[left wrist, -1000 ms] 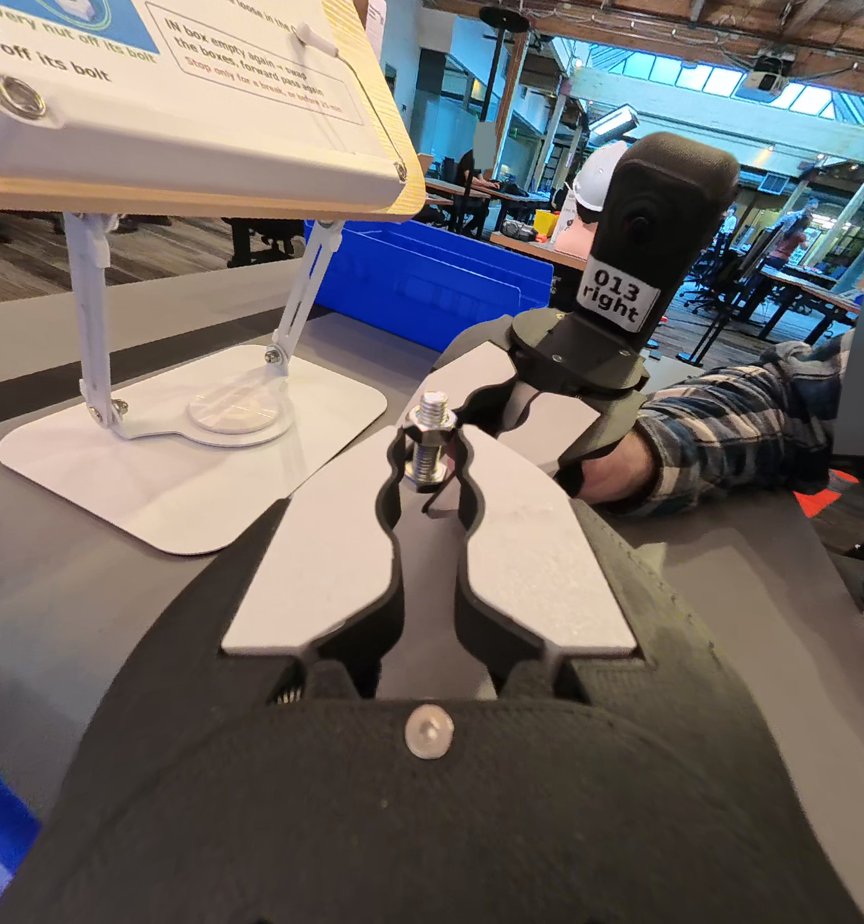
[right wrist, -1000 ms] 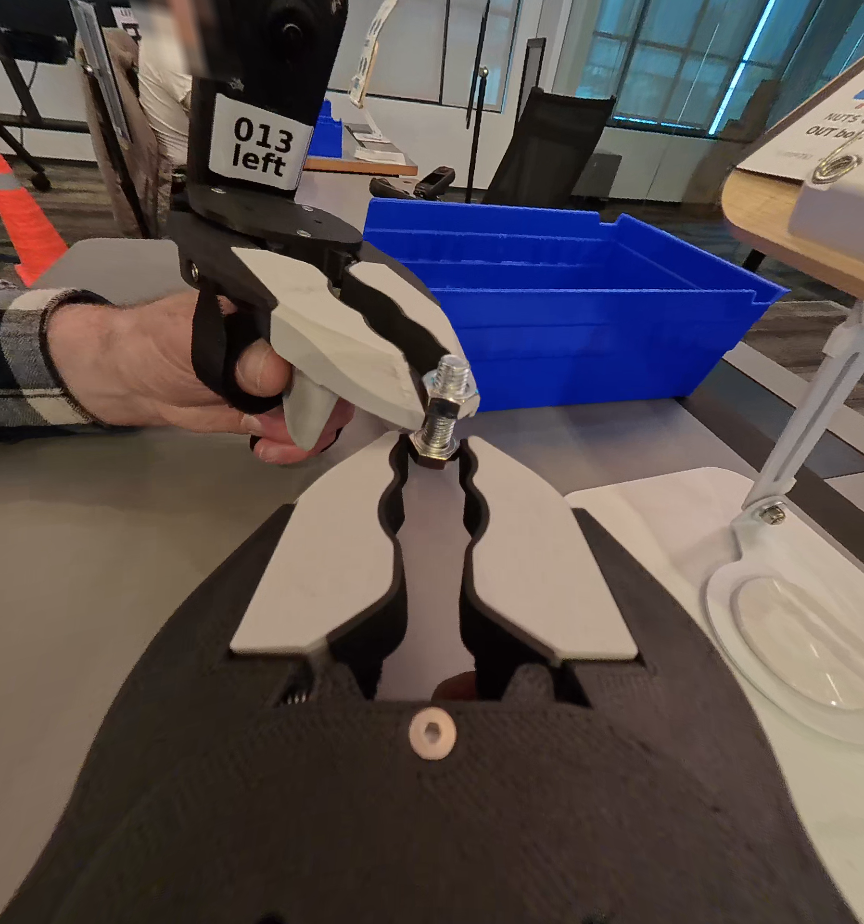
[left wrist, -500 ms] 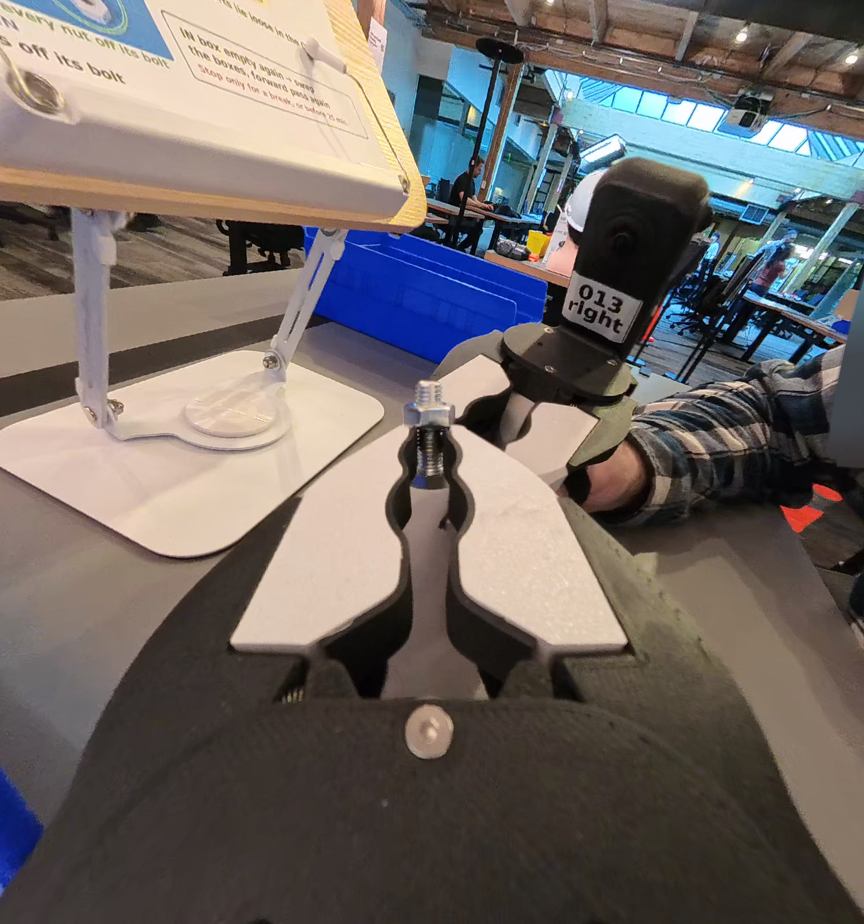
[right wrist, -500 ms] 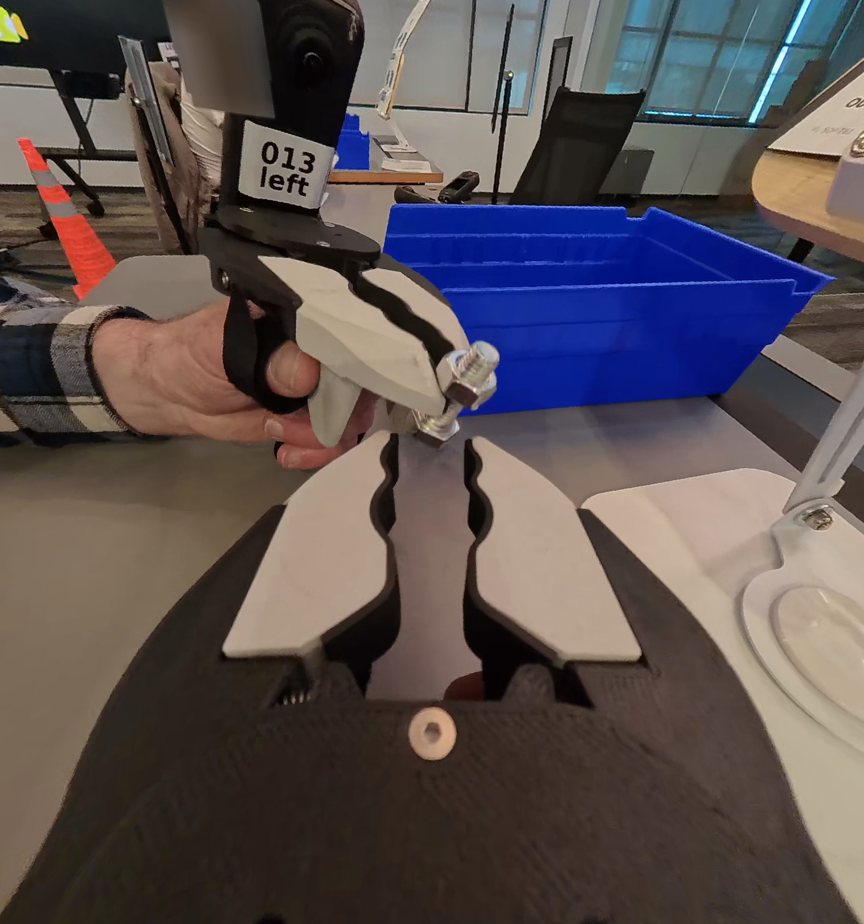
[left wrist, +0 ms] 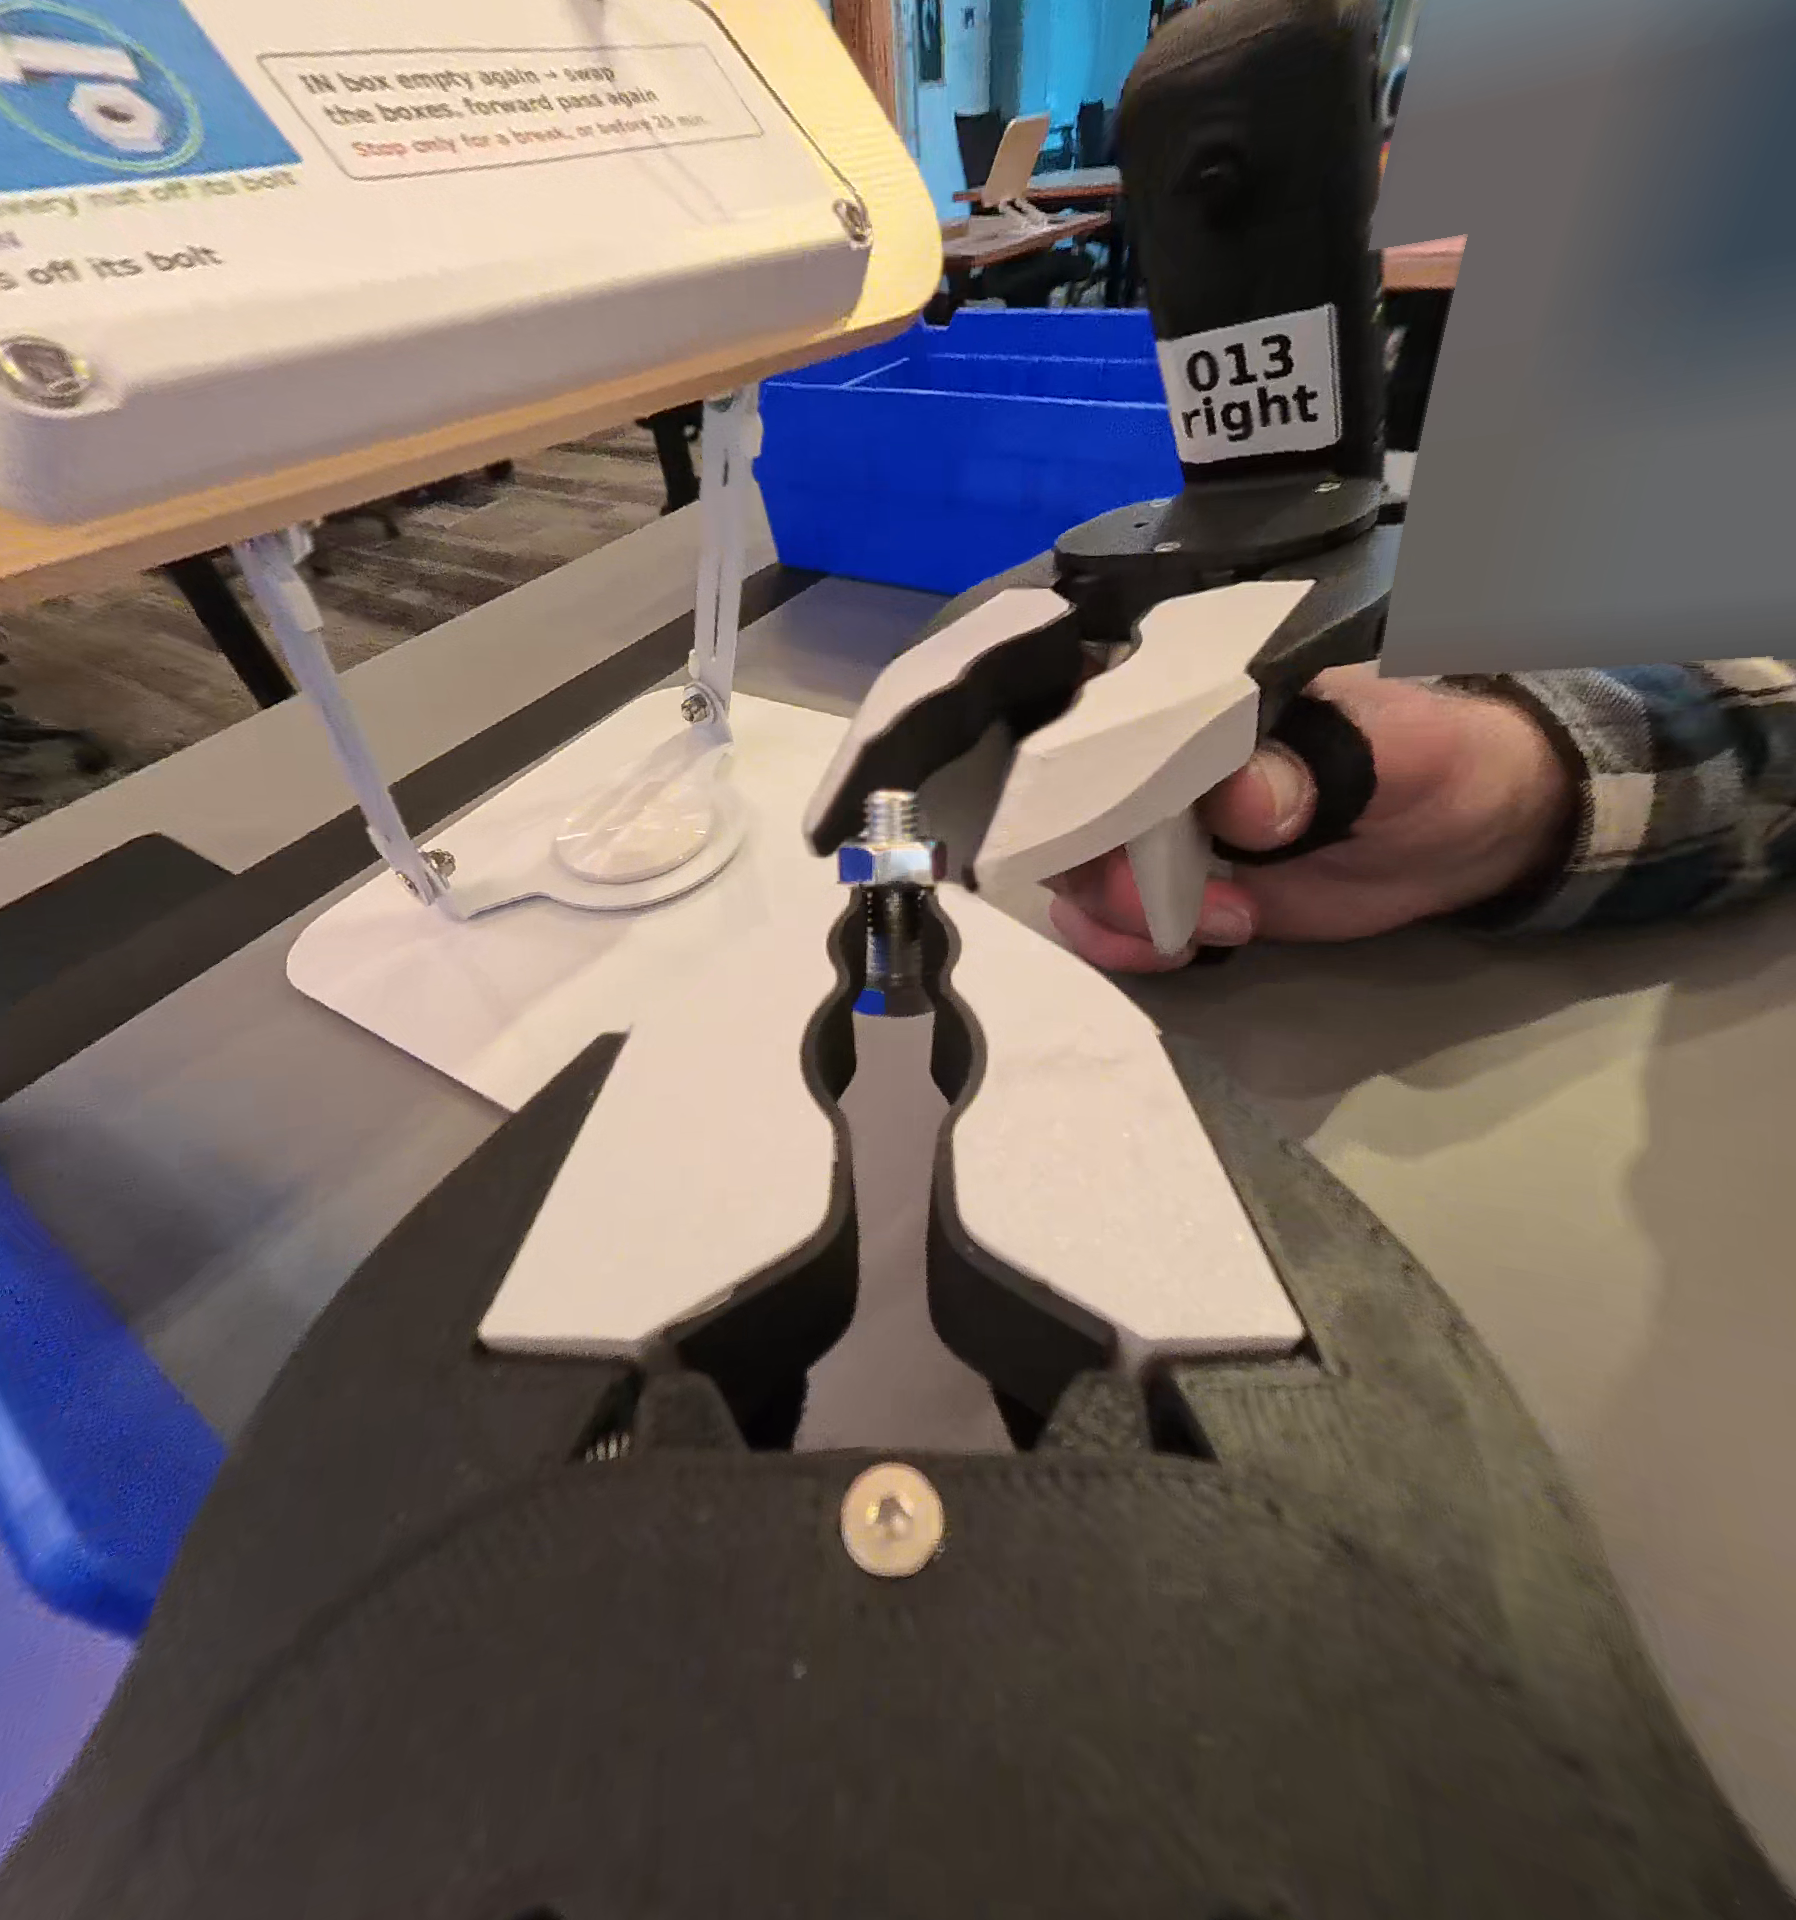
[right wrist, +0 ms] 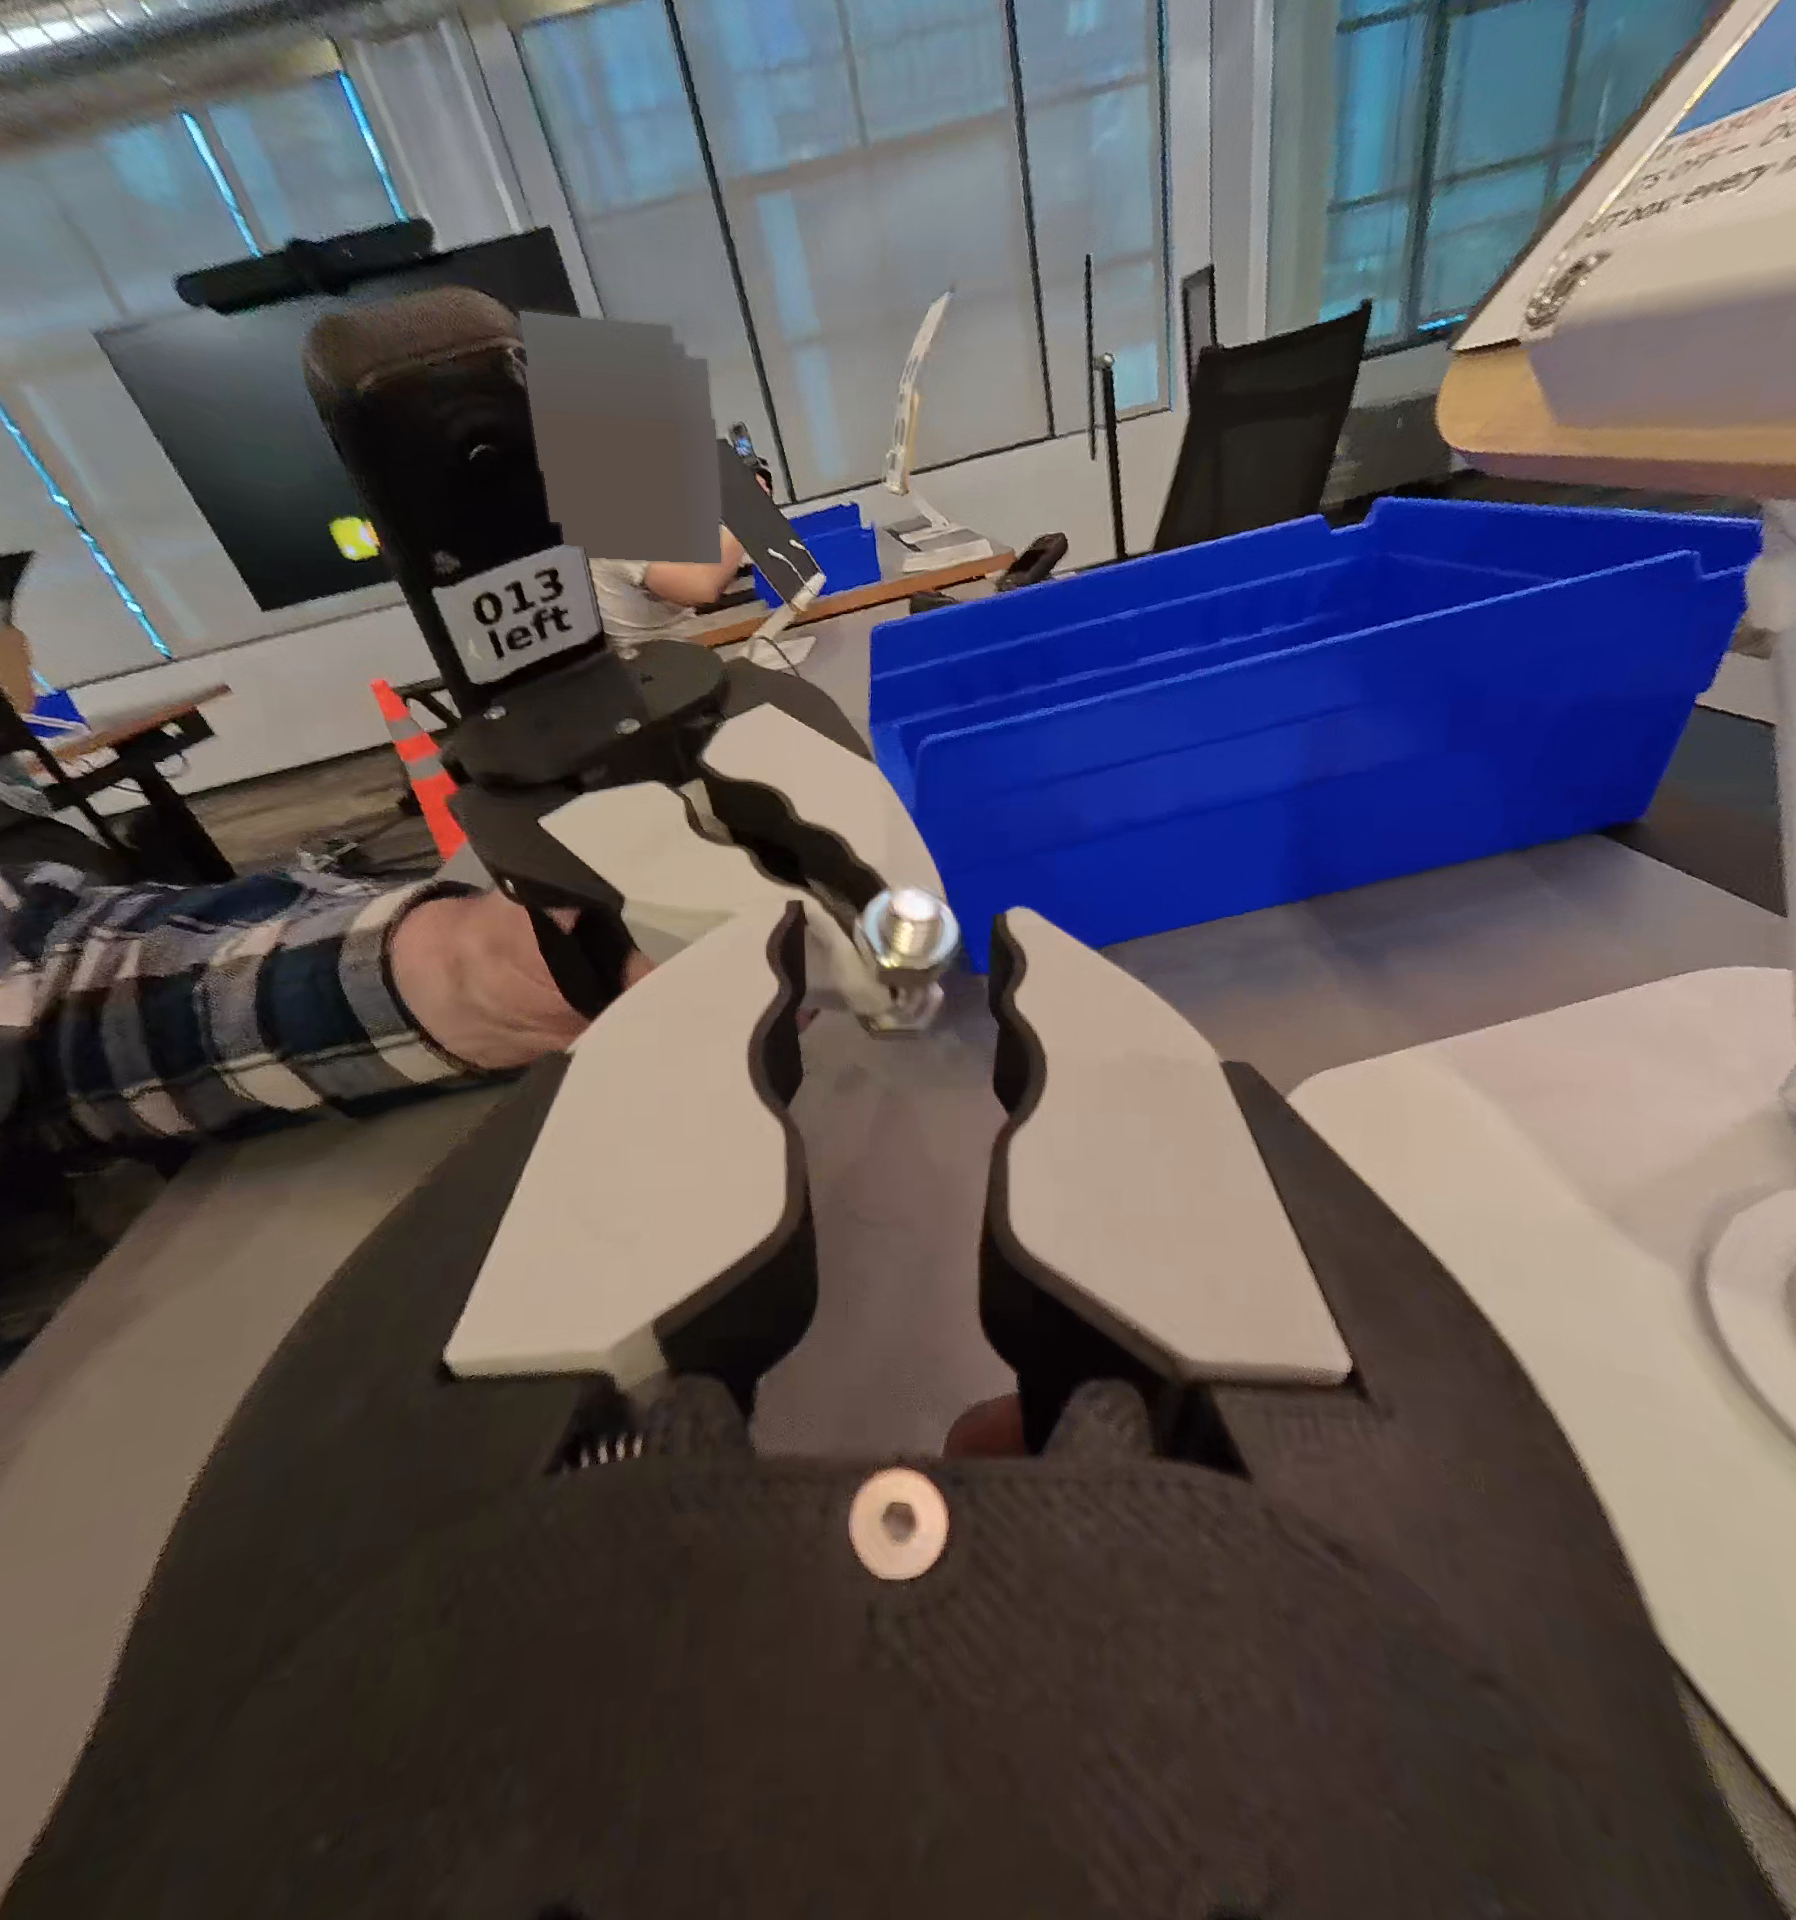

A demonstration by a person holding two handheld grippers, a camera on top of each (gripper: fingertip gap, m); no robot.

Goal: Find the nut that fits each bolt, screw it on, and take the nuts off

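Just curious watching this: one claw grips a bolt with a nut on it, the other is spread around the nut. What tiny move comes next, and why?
Probably close the right gripper on the nut: its fingers flank it without touching, while the left gripper pinches the bolt.

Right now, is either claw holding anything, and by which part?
The left claw grips the bolt by its threaded shank, between the nut and the head. The right claw stands open around the nut, holding nothing.

Silver bolt [left wrist: 889,940]; blue bin [right wrist: 1289,748]; plaid sleeve [right wrist: 177,997].
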